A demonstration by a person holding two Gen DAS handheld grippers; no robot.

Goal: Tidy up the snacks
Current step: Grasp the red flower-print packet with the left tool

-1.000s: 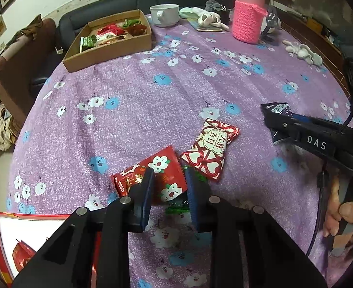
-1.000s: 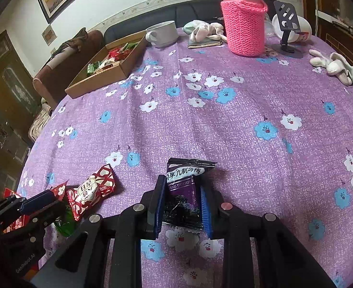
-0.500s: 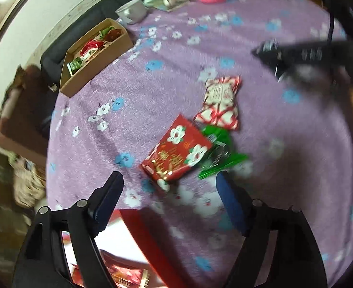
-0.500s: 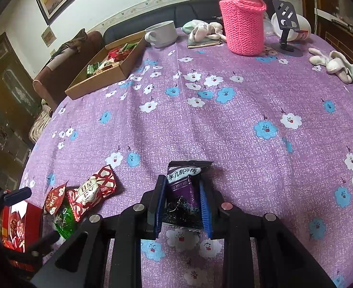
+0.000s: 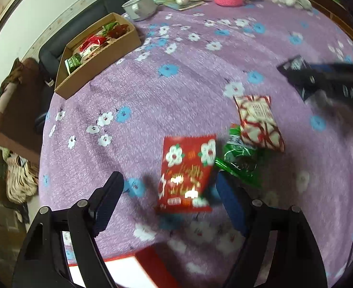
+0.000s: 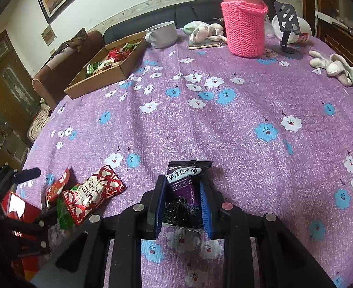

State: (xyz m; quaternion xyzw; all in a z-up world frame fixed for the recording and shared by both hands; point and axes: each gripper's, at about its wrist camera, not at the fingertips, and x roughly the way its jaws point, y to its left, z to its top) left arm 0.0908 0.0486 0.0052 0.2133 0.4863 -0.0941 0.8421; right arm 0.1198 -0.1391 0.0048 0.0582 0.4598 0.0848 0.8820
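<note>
So the whole thing sits on a table under a purple cloth printed with white and blue flowers (image 6: 224,129). Far side: a shallow brown cardboard tray (image 6: 104,76) with packets in it, a white ceramic mug (image 6: 163,34) just beside it, a flask in a pink knitted sleeve (image 6: 244,31), a black phone stand (image 6: 288,31), and some crumpled pale socks (image 6: 337,68) off to the right. Near edge: a red packet with white flowers (image 5: 187,171), a green wrapper (image 5: 238,157) touching it, and a red-and-white heart-pattern packet (image 5: 258,120) overlapping the green one. A dark purple packet (image 6: 183,192) lies well apart to their right.
</note>
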